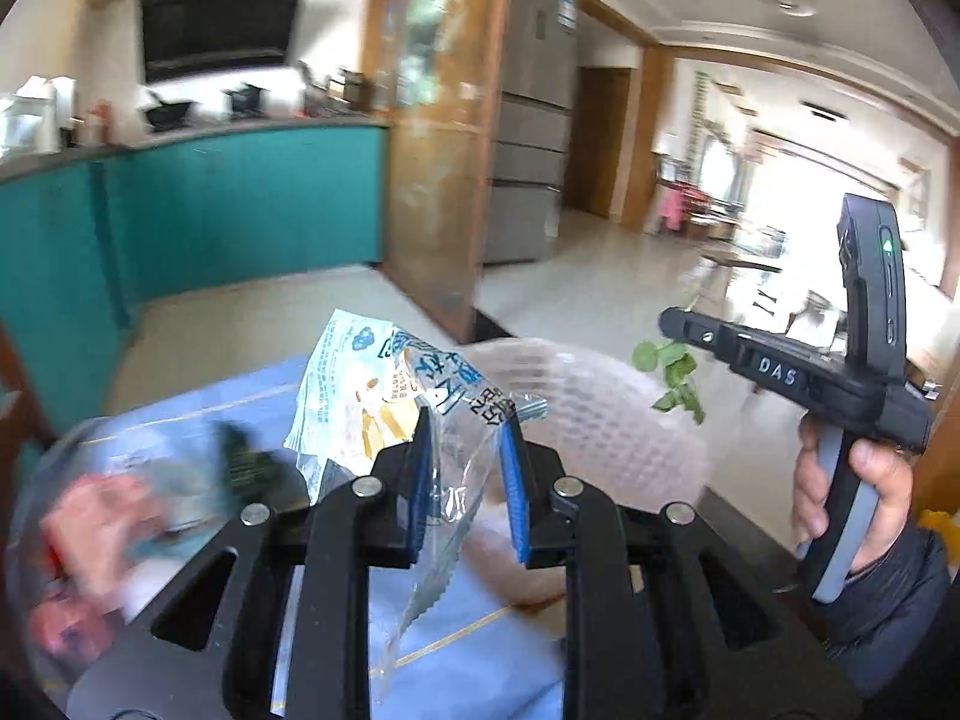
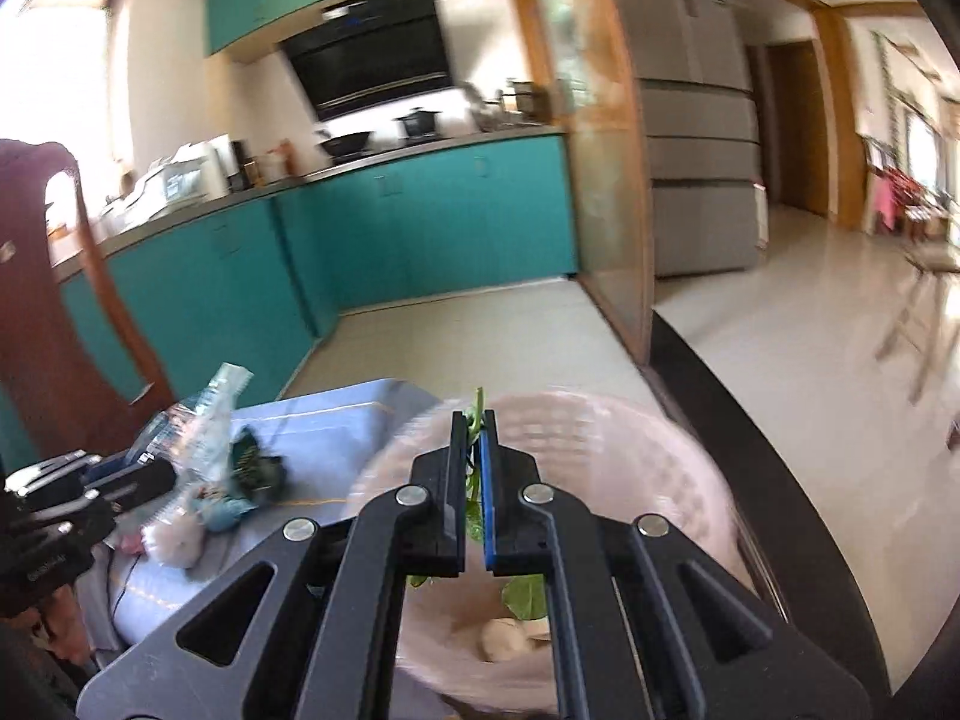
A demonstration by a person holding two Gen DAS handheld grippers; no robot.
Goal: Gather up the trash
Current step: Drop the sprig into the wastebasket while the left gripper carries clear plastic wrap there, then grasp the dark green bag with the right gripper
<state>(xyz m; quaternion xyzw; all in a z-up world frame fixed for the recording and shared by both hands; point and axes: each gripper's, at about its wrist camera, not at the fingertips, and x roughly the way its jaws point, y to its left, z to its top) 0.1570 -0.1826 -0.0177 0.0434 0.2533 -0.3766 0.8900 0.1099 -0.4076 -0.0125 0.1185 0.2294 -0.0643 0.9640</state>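
Note:
My left gripper is shut on a clear plastic food wrapper printed in blue, white and yellow, which sticks up past the blue pads and hangs down between them. The right wrist view shows that gripper at the left with the wrapper above the table. My right gripper is shut on a green leafy stem, held over a pink mesh basket. In the left wrist view a hand holds the right gripper, with the leaves dangling above the basket.
A blue-clothed table carries more litter: a dark green scrap and blurred pink and white pieces. A white lump lies inside the basket. Teal kitchen cabinets, a wooden door frame and a brown chair back surround the table.

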